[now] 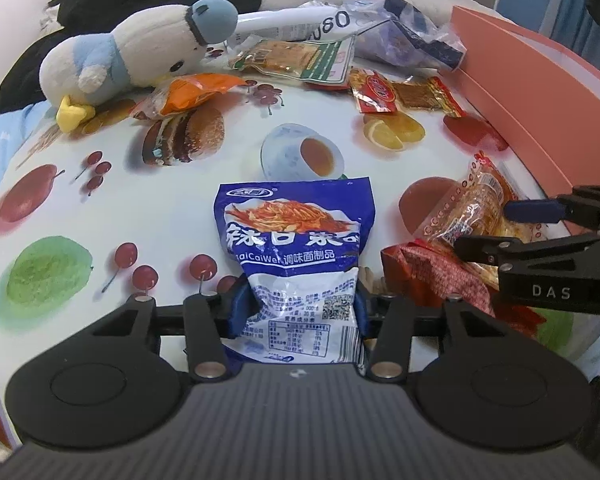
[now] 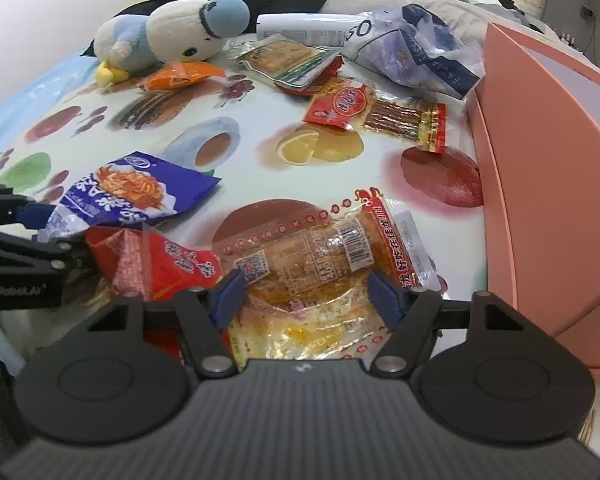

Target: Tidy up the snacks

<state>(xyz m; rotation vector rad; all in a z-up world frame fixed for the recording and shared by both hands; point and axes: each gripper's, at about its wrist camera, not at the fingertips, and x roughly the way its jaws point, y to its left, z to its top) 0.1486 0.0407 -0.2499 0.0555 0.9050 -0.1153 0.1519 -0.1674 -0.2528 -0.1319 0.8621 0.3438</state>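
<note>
left gripper (image 1: 296,306) pinches the blue packet (image 1: 296,240); right gripper (image 2: 304,292) straddles the clear packet (image 2: 320,264), grip unclear. slick film could slip out.

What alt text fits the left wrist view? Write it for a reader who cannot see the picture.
The left gripper pinches the lower part of a blue snack packet on a fruit-print tablecloth. To its right, the right gripper reaches over a clear packet; more snacks, a plush duck and a pink box lie beyond.
</note>
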